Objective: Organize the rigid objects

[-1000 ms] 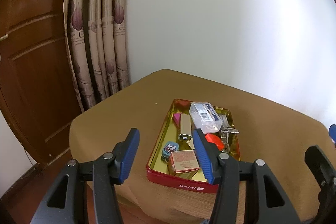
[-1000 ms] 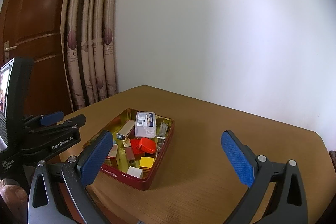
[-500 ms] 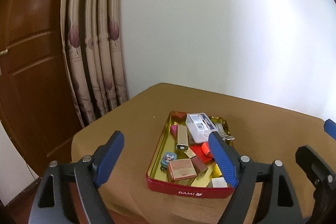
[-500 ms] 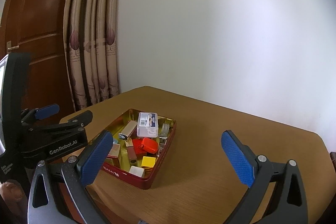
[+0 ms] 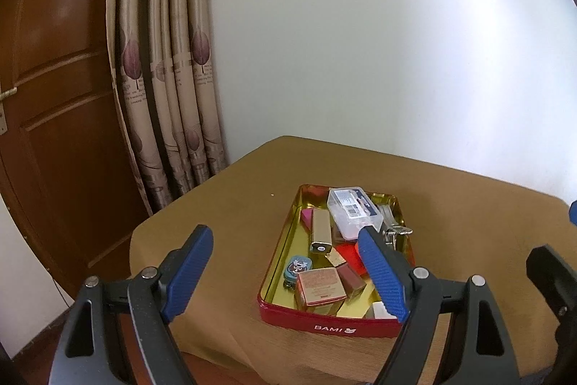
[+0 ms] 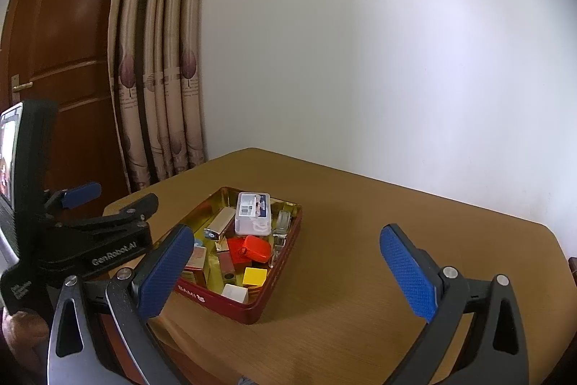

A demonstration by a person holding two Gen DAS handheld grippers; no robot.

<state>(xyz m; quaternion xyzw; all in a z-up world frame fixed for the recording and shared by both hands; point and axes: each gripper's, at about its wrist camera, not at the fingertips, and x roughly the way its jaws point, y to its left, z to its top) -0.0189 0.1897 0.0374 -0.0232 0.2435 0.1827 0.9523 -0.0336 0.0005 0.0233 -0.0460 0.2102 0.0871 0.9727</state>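
A plain white wall (image 6: 396, 60) fills the far side and right of the room, lit softly and evenly. At far left stands a glossy dark brown wooden door (image 5: 54, 96), with beige curtains (image 5: 162, 78) printed with purple leaves gathered beside it. A tan wood-grain surface (image 6: 360, 258) with rounded corners sits against the wall.

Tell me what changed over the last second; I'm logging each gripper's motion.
The left gripper opened wider and drew back from the red tin. Nothing was grasped or released. The right gripper stayed open and empty, and the tin's contents kept their places.
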